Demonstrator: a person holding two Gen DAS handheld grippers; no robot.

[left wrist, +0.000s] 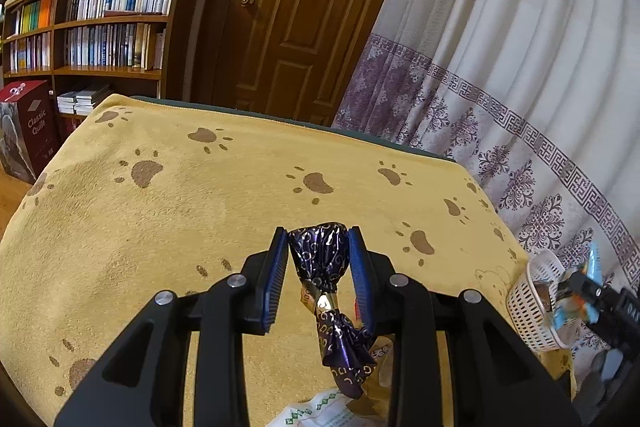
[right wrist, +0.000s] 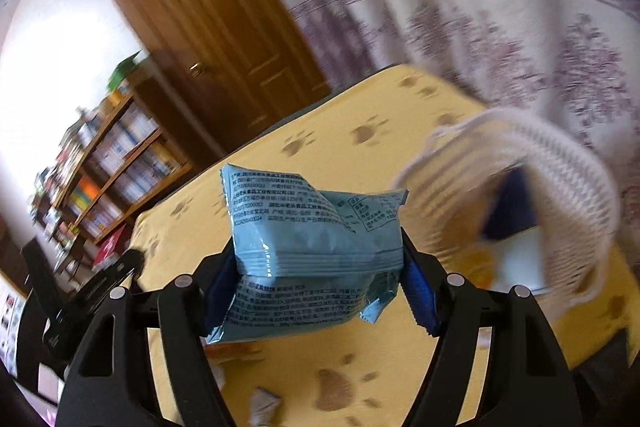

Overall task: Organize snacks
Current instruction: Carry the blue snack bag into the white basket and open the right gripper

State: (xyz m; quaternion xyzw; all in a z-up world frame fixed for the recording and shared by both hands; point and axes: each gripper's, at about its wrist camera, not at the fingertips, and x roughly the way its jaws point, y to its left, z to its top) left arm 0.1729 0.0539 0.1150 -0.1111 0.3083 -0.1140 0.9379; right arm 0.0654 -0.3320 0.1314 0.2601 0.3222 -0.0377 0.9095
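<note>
Left gripper is clamped narrow on a purple foil candy with gold swirls, its twisted tail hanging back between the fingers; a gold band carries letters too small to read. Right gripper grips a light blue snack packet, wide, over the yellow paw-print cloth; packet text is dense Chinese print, unreadable. White basket sits just right of the right gripper, blurred; the red box far left reads "Classic Quilt".
</note>
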